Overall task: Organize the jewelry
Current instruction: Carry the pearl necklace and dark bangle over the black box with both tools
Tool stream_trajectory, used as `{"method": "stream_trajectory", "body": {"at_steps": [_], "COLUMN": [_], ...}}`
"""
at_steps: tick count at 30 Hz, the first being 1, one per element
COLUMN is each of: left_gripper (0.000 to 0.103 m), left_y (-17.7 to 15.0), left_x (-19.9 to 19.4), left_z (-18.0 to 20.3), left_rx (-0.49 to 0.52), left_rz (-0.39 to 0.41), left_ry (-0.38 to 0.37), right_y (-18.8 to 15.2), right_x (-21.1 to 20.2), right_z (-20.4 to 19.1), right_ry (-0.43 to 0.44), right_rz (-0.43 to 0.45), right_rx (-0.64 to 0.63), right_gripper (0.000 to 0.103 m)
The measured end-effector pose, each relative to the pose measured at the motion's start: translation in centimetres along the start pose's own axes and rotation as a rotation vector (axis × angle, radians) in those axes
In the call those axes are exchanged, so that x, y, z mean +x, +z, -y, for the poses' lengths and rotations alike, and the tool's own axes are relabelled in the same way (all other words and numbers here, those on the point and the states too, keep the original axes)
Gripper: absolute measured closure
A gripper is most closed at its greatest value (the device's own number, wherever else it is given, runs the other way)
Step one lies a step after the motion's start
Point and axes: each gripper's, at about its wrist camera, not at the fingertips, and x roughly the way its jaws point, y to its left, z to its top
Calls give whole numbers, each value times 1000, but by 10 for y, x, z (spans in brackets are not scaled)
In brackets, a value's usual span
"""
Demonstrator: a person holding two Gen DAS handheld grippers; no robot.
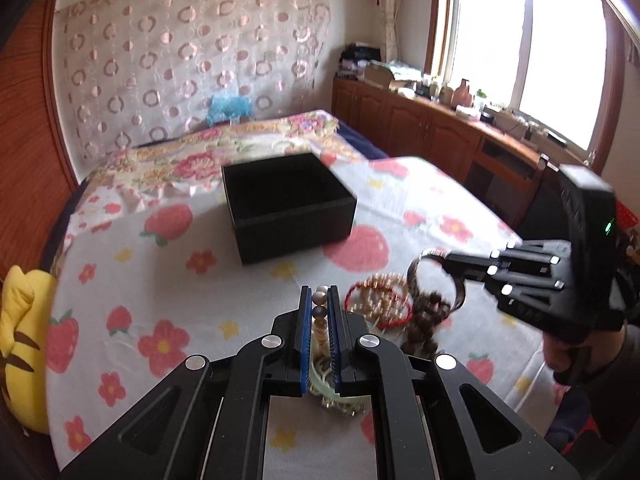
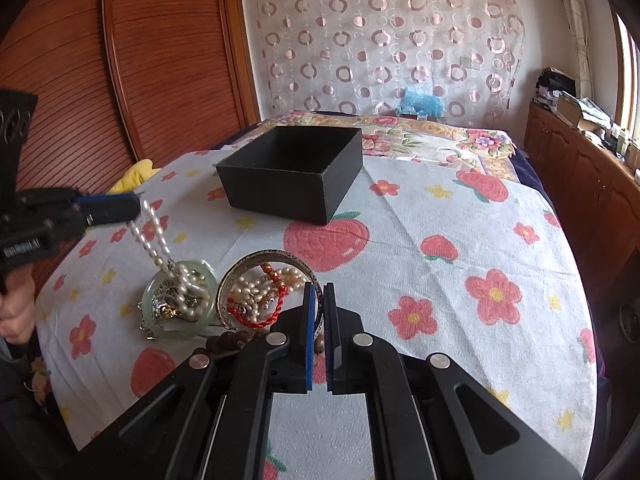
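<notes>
Clamped between the left gripper's point(image 1: 320, 300) jaws, a pearl necklace point(image 2: 154, 236) trails down into a green jade bangle point(image 2: 178, 300) on the strawberry-print bedspread point(image 2: 440, 280). Right gripper point(image 2: 319, 300) pinches a metal bangle's point(image 2: 256, 264) rim, ringing tangled beads and red cord. Beyond stands an open black box point(image 2: 292, 178), nothing blocking it. Dark wooden beads point(image 2: 228, 342) lie partly hidden behind the right gripper.

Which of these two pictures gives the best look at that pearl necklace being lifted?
The right wrist view: the pearl necklace hangs in full from the left gripper down into the green bangle. The left wrist view shows only a few beads between its pads.
</notes>
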Motion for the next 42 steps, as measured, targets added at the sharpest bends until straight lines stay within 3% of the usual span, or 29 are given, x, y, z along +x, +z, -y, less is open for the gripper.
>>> {"method": "stream_trajectory", "body": {"at_steps": [9, 22, 28, 42], "left_gripper": [96, 96, 96, 96], "left_y": [38, 93, 112, 159], "left_x": [-31, -72, -75, -52], "left_z": [-2, -15, -19, -43], "left_rx": [-7, -1, 1, 10], "left_rz": [102, 227, 256, 274], "left_ry": [-18, 14, 29, 142], "right_y": [13, 52, 77, 133], "right_x": [-6, -7, 13, 88], "right_z": [0, -7, -10, 10], "right_ry": [-2, -24, -32, -69], "right_rz": [31, 66, 60, 15], "right_rx": [-8, -63, -86, -62], "right_gripper": [98, 98, 98, 98]}}
